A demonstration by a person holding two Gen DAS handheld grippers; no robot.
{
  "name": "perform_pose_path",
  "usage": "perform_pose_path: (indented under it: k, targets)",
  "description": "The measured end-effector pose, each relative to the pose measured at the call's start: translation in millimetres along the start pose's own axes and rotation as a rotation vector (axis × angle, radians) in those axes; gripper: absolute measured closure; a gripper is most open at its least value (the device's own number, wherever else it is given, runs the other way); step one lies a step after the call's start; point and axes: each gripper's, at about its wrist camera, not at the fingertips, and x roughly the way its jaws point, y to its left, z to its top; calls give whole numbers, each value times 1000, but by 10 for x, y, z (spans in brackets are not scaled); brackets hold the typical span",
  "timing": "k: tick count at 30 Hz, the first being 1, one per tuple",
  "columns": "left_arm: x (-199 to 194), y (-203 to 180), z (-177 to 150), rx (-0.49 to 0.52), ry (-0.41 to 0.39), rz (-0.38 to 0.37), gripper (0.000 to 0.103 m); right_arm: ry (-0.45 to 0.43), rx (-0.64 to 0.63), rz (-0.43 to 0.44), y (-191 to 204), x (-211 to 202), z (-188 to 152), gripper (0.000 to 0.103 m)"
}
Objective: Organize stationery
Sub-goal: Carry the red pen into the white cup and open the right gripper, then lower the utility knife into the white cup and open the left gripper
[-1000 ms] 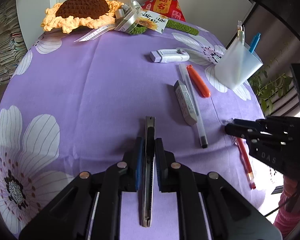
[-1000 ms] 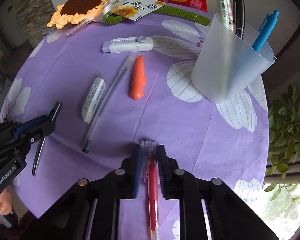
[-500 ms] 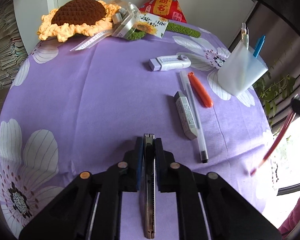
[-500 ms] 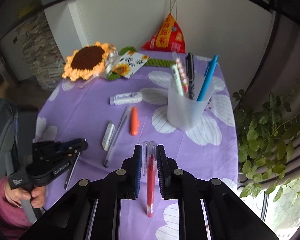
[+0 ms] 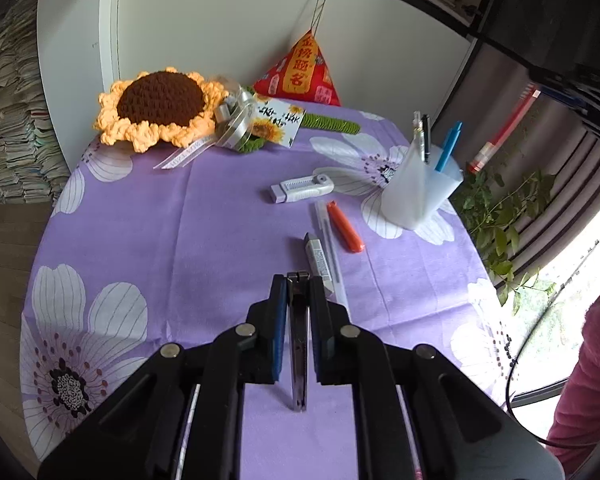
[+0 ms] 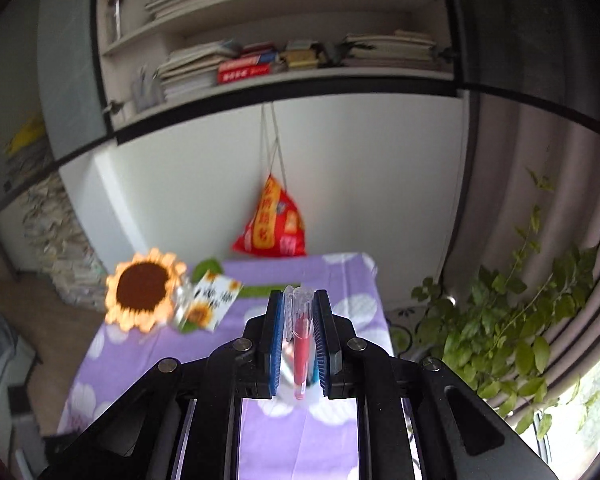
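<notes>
Both tools loaded, cup is the target.
Left gripper point(image 5: 298, 292) fingers clamp a slim metal knife point(image 5: 298, 344); right gripper point(image 6: 298, 312) fingers clamp a red pen point(image 6: 300, 354), both clear of the bench point(image 5: 219, 232). Advice: tilt each upright over the cup point(image 5: 420, 196), avoid pens inside, lower before letting go.

Home study or living room. Bookshelf point(image 6: 283, 52) stacked with books overhead; round table under purple floral cloth point(image 5: 171, 240). Crochet sunflower point(image 5: 159, 108), houseplant point(image 6: 520, 320) by window.
</notes>
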Motion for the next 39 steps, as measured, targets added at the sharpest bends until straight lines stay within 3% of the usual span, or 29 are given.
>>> perform_pose_path:
  k: [7,12,18,24,26,27,28,30,34,39]
  targets:
    - [-166,-66,11,14,-30,-16,94,-14,-4,-58,-7,380,-78,88]
    - [-231,-142,45,30,-48,-29,94,66,-15,-86,-56,678,-258,88]
    - [-247,-232,106,44,-52,-42,94,183,73,-64,-236,956,-464,88]
    - [-259,-339,225,59,-65,-48,94,189,95,-5,-299,923,-535,87]
    - [-273,-386,299,67,-79,-52,94,202,106,16,-326,880,-564,74]
    - [-286,-421,353,74,-90,-51,94,201,115,22,-338,848,-579,59]
    - [-297,-450,406,78,-103,-50,94,186,136,36,-369,771,-611,49]
    - [-312,-502,521,85,-121,-56,94,145,176,74,-415,631,-672,42]
    - [-288,-623,817,88,-152,-87,94,113,199,109,-522,363,-852,40]
    - [-169,-860,1171,96,-168,-127,94,145,213,76,-716,214,-1160,40]
